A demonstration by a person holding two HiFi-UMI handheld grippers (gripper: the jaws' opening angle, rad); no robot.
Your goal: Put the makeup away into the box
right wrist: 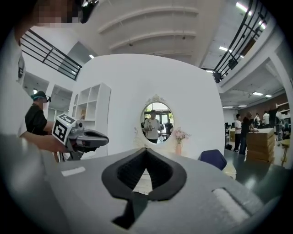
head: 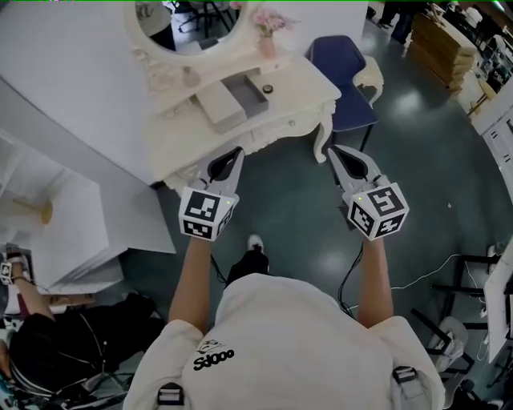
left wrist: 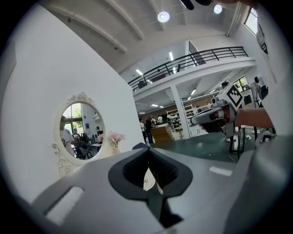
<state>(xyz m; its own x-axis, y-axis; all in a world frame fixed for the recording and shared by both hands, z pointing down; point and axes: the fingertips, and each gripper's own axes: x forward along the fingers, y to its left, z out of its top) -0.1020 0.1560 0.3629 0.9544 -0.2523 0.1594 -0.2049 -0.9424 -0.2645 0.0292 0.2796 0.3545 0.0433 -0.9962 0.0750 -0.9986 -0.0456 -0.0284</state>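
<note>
White vanity [head: 300, 84] up against curved white wall [head: 56, 88]. Oval mirror [head: 188, 24] on top, pink flowers in vase [head: 268, 32] just right of it. Blue chair [head: 341, 68] at vanity's right end. Cardboard stack [head: 442, 44] further off, top right. White cable [head: 425, 274] snaking over dark shiny floor [head: 304, 216]. Open white shelf [right wrist: 91, 109] left of wall.

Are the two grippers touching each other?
Apart. The head view shows the left gripper and the right gripper side by side, with dark floor between them.
</note>
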